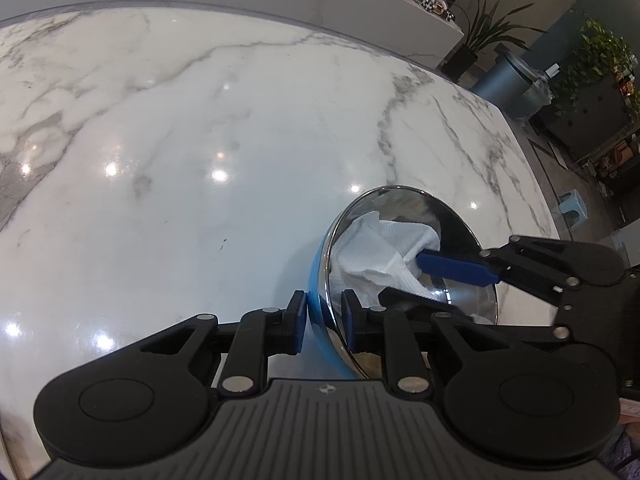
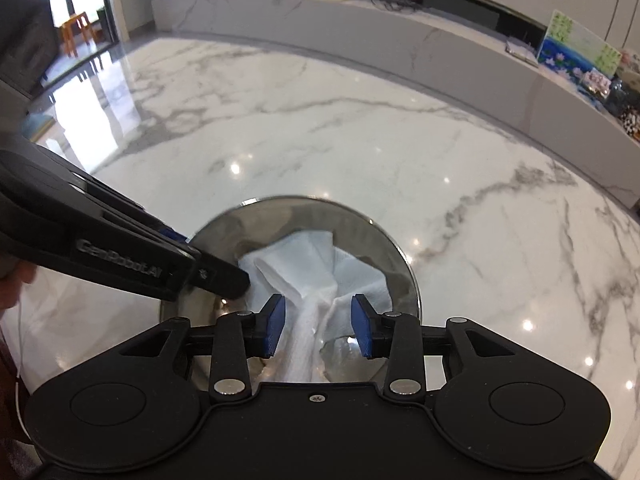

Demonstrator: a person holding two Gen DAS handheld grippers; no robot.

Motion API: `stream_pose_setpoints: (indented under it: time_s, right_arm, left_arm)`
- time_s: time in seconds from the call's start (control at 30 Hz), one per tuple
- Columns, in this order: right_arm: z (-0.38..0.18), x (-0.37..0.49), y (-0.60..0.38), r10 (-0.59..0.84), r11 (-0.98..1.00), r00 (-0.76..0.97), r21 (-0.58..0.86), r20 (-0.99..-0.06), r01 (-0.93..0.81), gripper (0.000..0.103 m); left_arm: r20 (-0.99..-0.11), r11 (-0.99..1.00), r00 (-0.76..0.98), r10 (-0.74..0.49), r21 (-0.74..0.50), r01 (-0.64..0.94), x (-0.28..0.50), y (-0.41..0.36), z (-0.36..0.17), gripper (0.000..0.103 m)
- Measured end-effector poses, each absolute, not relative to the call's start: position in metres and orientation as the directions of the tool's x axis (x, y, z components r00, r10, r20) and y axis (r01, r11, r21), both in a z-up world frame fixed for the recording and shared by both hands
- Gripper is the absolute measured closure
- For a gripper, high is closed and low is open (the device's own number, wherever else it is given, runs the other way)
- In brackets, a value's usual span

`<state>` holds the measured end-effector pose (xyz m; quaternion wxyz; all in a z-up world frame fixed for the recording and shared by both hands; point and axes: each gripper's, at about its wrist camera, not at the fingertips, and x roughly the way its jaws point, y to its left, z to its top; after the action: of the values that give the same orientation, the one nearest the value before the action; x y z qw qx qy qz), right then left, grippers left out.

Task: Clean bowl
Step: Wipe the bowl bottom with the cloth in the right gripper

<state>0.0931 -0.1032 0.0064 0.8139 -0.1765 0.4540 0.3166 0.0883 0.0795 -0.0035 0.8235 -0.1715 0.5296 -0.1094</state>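
A steel bowl point(image 1: 404, 216) with a blue outside sits on a white marble table point(image 1: 200, 120). The left gripper point(image 1: 325, 322) is clamped on its rim. The right gripper point(image 2: 319, 326) has its blue pads apart, a white paper towel point(image 2: 316, 276) between them inside the bowl.

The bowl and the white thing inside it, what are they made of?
The bowl looks like polished metal inside, since it mirrors its surroundings, with a glossy blue outside, maybe paint or plastic. The white thing looks like a paper towel: thin, crumpled, with a fine embossed pattern, though it could be soft cloth.
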Motion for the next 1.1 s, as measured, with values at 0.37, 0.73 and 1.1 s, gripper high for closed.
stream_pose_setpoints:
  time_s: [0.37, 0.73, 1.1]
  right_arm:
    - [0.003, 0.090, -0.097, 0.379, 0.712, 0.337, 0.039, -0.862, -0.701, 0.086]
    - [0.006, 0.079, -0.090, 0.383, 0.657, 0.303, 0.027, -0.873, -0.753, 0.088]
    - [0.006, 0.079, -0.090, 0.309, 0.681, 0.364, -0.063, -0.879, -0.729, 0.089]
  left_arm:
    - [-0.838, 0.921, 0.415, -0.355, -0.390, 0.000, 0.090, 0.079, -0.004, 0.089]
    - [-0.843, 0.927, 0.414, -0.344, -0.375, 0.007, 0.090, 0.077, -0.004, 0.090]
    - [-0.856, 0.943, 0.413, -0.310, -0.333, 0.019, 0.089, 0.072, -0.002, 0.090]
